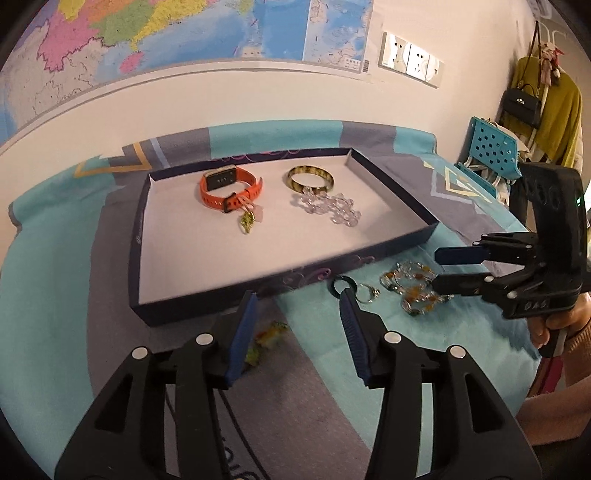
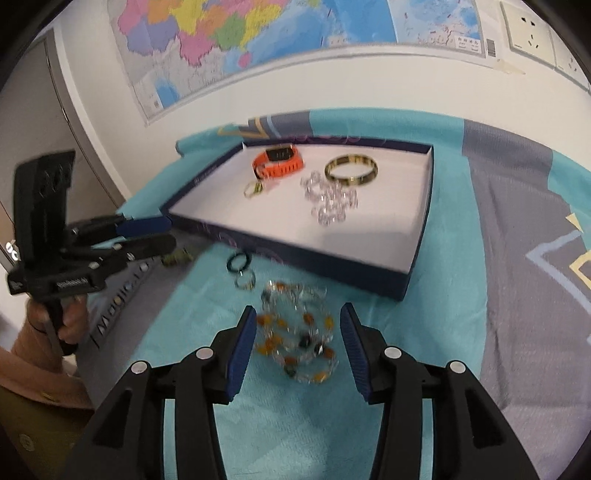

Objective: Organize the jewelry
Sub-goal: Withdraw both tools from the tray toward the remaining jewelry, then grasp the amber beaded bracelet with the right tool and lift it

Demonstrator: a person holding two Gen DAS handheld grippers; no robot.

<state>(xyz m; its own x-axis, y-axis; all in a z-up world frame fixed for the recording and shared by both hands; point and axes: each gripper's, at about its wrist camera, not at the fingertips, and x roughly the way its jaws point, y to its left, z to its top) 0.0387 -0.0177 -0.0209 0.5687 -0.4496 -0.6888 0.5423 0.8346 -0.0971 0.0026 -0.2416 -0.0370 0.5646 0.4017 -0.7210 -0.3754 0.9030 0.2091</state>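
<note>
A dark blue tray with a white floor holds an orange watch, a gold bangle, a clear bead bracelet and a small gold charm. In front of it on the cloth lie a dark ring, a silver ring and an amber bead bracelet. My right gripper is open, its fingers either side of that bracelet. My left gripper is open and empty, by a yellow-green trinket.
A teal and grey cloth covers the table. A map and wall sockets are behind the tray. At the far right stand a blue perforated chair and a hanging yellow coat with a black bag.
</note>
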